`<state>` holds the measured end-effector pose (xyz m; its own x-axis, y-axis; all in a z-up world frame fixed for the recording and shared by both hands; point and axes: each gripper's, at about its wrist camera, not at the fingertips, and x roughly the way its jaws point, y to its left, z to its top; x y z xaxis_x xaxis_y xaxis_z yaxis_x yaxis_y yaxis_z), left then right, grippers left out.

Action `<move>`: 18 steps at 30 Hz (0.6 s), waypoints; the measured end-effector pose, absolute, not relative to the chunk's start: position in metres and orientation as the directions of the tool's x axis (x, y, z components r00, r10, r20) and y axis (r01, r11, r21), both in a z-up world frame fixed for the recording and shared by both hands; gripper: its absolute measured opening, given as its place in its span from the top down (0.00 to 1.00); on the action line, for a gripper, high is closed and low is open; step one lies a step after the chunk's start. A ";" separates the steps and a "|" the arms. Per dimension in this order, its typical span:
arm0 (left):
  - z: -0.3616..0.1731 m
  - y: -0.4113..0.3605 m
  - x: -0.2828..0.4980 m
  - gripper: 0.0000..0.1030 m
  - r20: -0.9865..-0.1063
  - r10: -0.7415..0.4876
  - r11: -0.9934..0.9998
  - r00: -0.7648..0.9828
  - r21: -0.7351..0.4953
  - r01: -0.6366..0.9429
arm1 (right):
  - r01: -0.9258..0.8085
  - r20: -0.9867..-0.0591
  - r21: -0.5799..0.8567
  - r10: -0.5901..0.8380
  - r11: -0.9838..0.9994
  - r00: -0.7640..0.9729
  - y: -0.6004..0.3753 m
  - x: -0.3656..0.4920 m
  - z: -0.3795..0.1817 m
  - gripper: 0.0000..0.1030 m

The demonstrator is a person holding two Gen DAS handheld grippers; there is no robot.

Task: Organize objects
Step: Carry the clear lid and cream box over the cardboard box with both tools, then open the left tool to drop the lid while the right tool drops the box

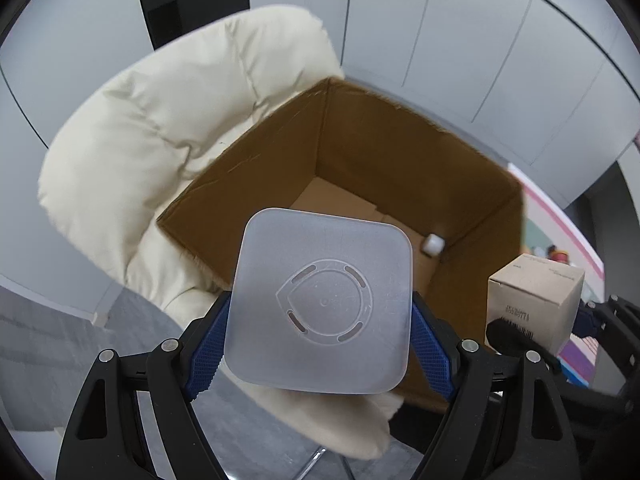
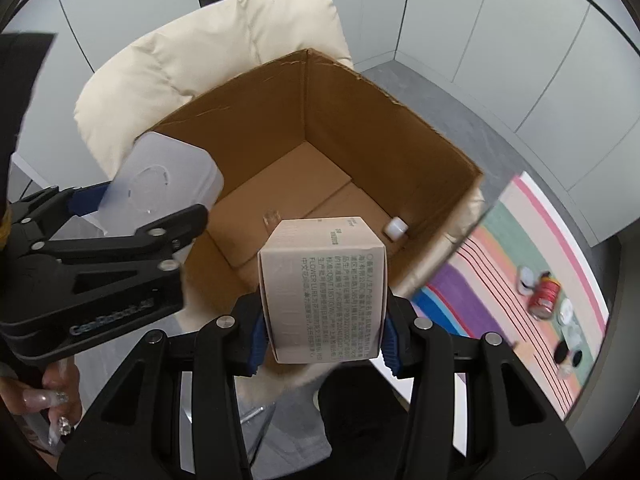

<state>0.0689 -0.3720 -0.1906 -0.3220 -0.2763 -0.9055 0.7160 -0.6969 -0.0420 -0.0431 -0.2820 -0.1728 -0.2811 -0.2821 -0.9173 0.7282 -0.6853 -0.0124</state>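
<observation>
Two held containers (image 1: 320, 300) (image 2: 324, 292), one cardboard box (image 2: 360, 120).

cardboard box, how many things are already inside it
1. A small white object lies on the floor of the cardboard box, in its right corner. The translucent container and the small carton are held above it; the near floor is hidden.

This looks like a room in a home or a small office: a cream padded chair (image 2: 208, 52) carries an open cardboard box (image 2: 360, 120), with plain pale wall panels (image 2: 500, 20) and grey floor (image 2: 460, 104) behind. A striped, many-coloured mat (image 2: 520, 248) lies nearby with a red can (image 2: 545, 294) and small jars on it
</observation>
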 end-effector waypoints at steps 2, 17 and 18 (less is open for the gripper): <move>-0.198 -0.382 0.058 0.20 -0.911 -0.278 -0.694 -0.305 -0.029 0.719 | 0.713 -0.925 -0.035 -0.247 -0.700 -0.288 -0.290 -0.056 -0.185 0.55; -0.191 -0.392 0.052 0.05 -0.893 -0.281 -0.702 -0.352 -0.059 0.710 | 0.698 -0.913 -0.001 -0.284 -0.716 -0.292 -0.275 -0.070 -0.194 0.08; -0.190 -0.392 0.051 0.05 -0.893 -0.277 -0.703 -0.355 -0.063 0.708 | 0.693 -0.914 0.003 -0.282 -0.721 -0.290 -0.273 -0.072 -0.194 0.08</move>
